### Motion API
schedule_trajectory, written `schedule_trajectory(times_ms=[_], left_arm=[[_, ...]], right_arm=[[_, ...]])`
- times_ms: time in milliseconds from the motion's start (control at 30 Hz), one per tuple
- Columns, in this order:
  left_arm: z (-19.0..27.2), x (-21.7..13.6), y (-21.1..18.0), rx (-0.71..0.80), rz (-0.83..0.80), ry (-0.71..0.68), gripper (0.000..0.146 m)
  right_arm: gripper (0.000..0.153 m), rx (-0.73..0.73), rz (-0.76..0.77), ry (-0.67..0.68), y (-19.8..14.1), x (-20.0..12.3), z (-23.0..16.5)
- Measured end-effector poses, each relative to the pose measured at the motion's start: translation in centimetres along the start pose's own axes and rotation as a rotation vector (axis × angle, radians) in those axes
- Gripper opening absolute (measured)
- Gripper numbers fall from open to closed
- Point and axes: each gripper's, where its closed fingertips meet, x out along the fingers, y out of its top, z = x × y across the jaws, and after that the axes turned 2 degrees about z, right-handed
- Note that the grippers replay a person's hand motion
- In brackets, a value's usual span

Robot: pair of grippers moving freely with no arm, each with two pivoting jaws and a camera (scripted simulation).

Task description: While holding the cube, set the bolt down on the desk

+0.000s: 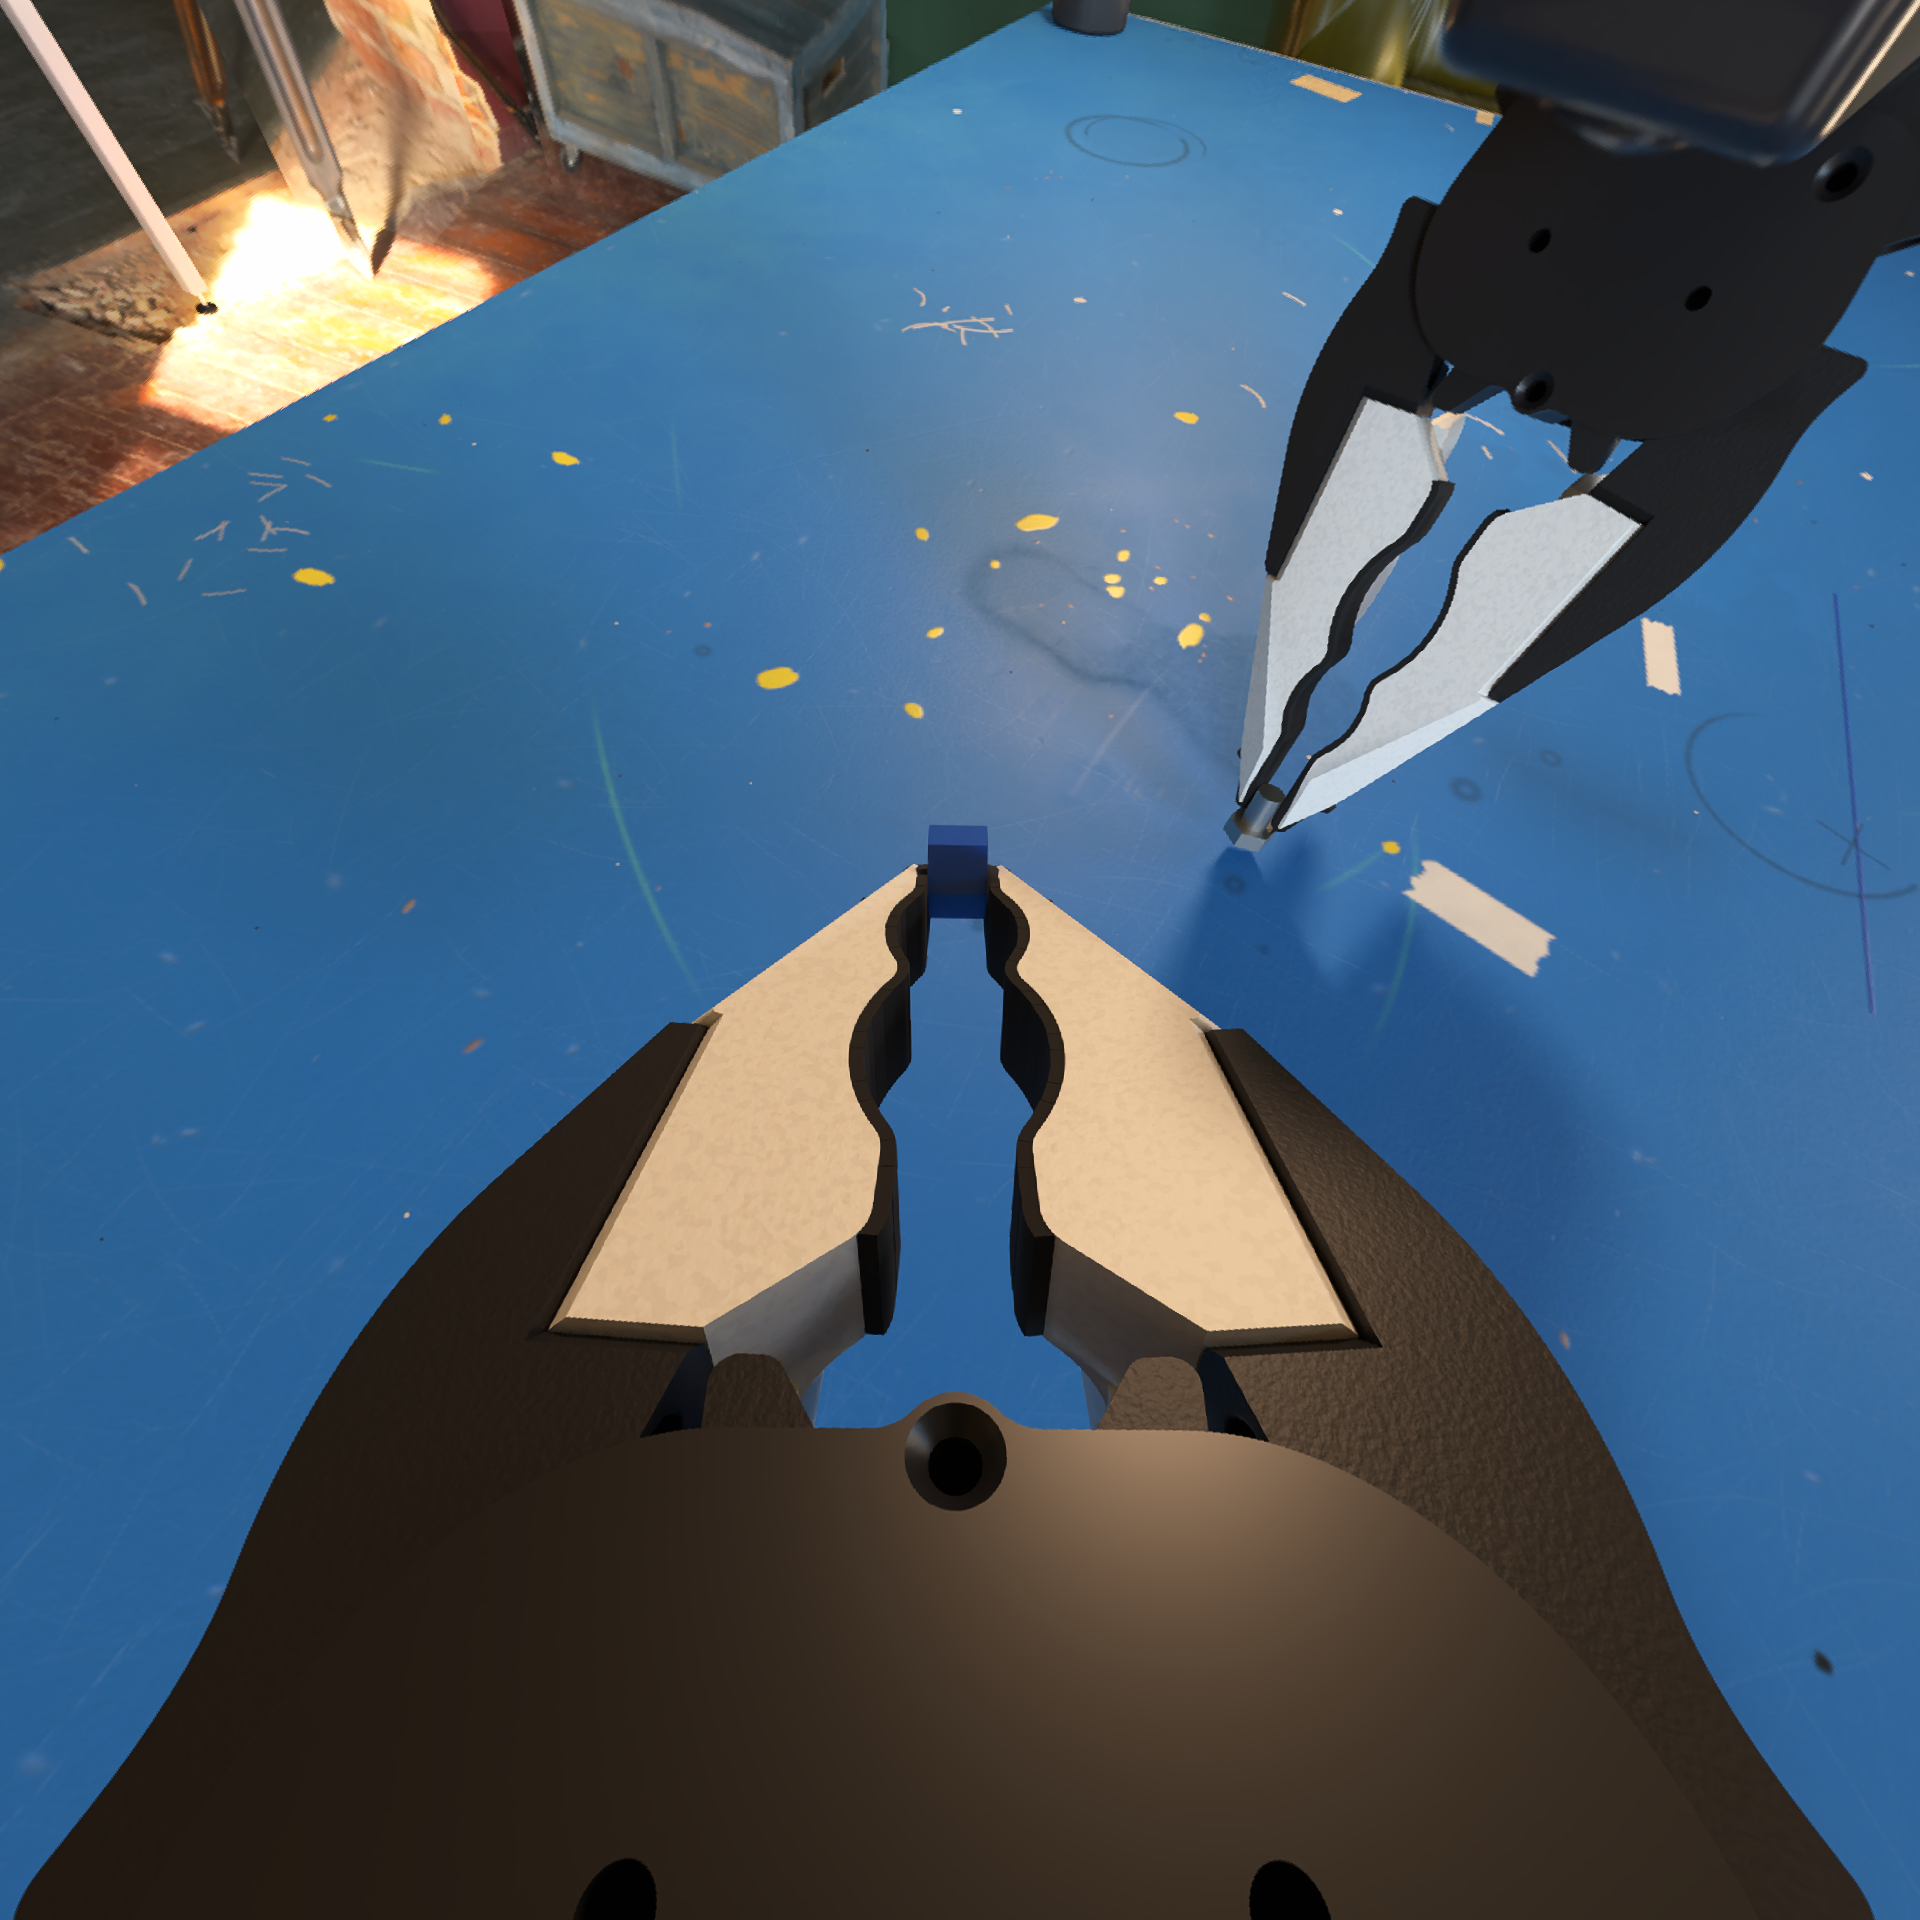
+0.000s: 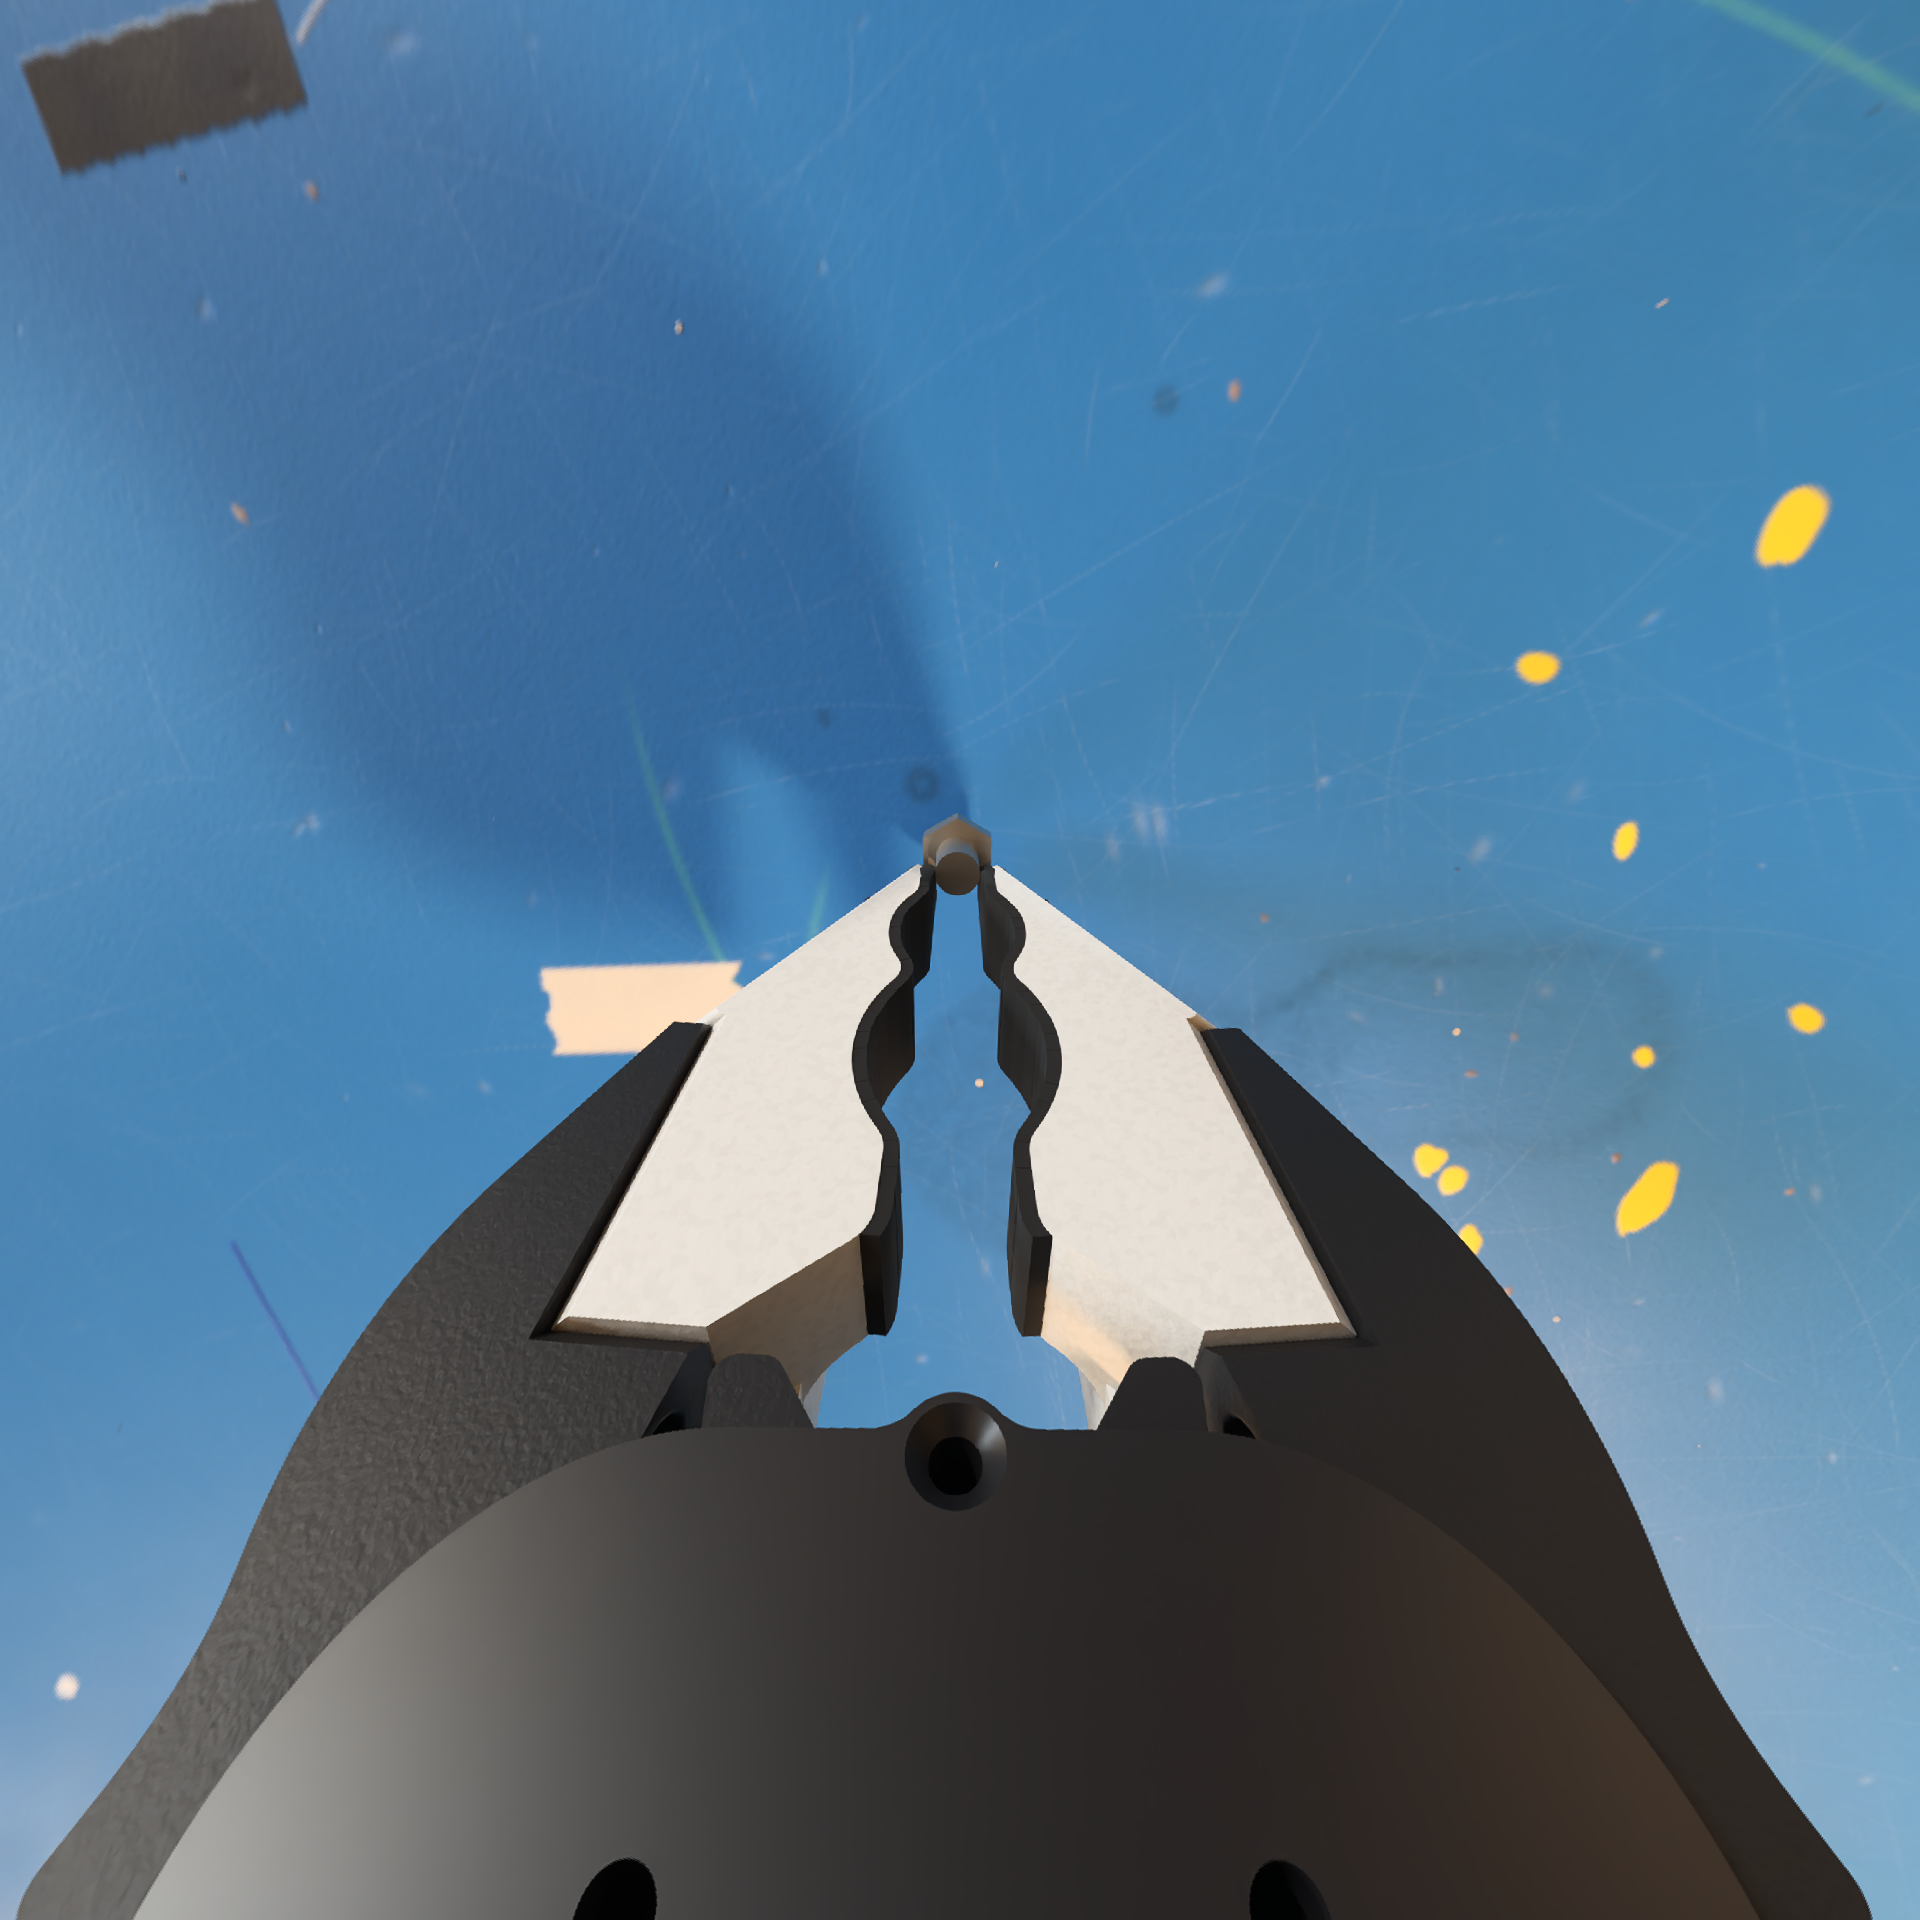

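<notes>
Your right gripper (image 2: pixel 956 871) pinches the hex bolt (image 2: pixel 955 854) by its very tip just above the desk (image 1: pixel 727 831) (left gripper (image 1: pixel 957 881) clenches blue cube (image 1: pixel 957 868)), so releasing early could send it rolling.

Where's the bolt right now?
The bolt is pinched at the tips of the right gripper, low over the blue desk, head down, beside a tan tape strip.

bolt (image 2: pixel 956 854) shank hidden between jaws
</notes>
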Motion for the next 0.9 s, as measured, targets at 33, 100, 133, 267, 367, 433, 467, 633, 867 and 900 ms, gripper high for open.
schedule_trajectory(times_ms=[33, 100, 133, 267, 367, 433, 467, 633, 867, 900], left_arm=[[0.0, 0.0, 0.0, 0.000, 0.001, 0.001, 0.009], [-0.1, -0.1, 0.0, -0.001, 0.002, 0.003, 0.009], [-0.1, -0.1, 0.1, -0.002, 0.003, 0.002, 0.009], [-0.1, -0.2, 0.1, -0.002, 0.005, 0.000, 0.009], [0.0, -0.1, 0.1, 0.001, 0.003, -0.004, 0.009], [0.1, -0.1, 0.1, 0.003, 0.000, -0.007, 0.009], [0.1, -0.1, 0.1, 0.004, 0.001, -0.006, 0.009], [0.2, -0.1, 0.1, 0.007, 0.002, -0.008, 0.009], [0.3, -0.1, 0.1, 0.008, 0.002, -0.010, 0.009], [0.3, -0.1, 0.1, 0.008, 0.003, -0.011, 0.009]], right_arm=[[0.008, -0.005, -0.028, 0.015, -0.2, 0.0, 0.0], [0.008, -0.029, -0.075, 0.015, -0.6, 0.1, 0.1], [0.008, -0.040, -0.084, 0.013, -0.6, 0.1, 0.1], [0.021, -0.049, -0.114, 0.018, -0.9, 0.2, 0.1], [0.021, -0.053, -0.145, 0.006, -1.2, 0.2, 0.3], [0.021, -0.053, -0.149, 0.012, -1.2, 0.2, 0.3], [0.022, -0.054, -0.150, 0.013, -1.1, 0.2, 0.3], [0.022, -0.058, -0.143, 0.016, -1.1, 0.2, 0.2], [0.023, -0.068, -0.142, 0.011, -1.3, 0.2, 0.0], [0.022, -0.069, -0.144, 0.010, -1.3, 0.2, 0.0]])
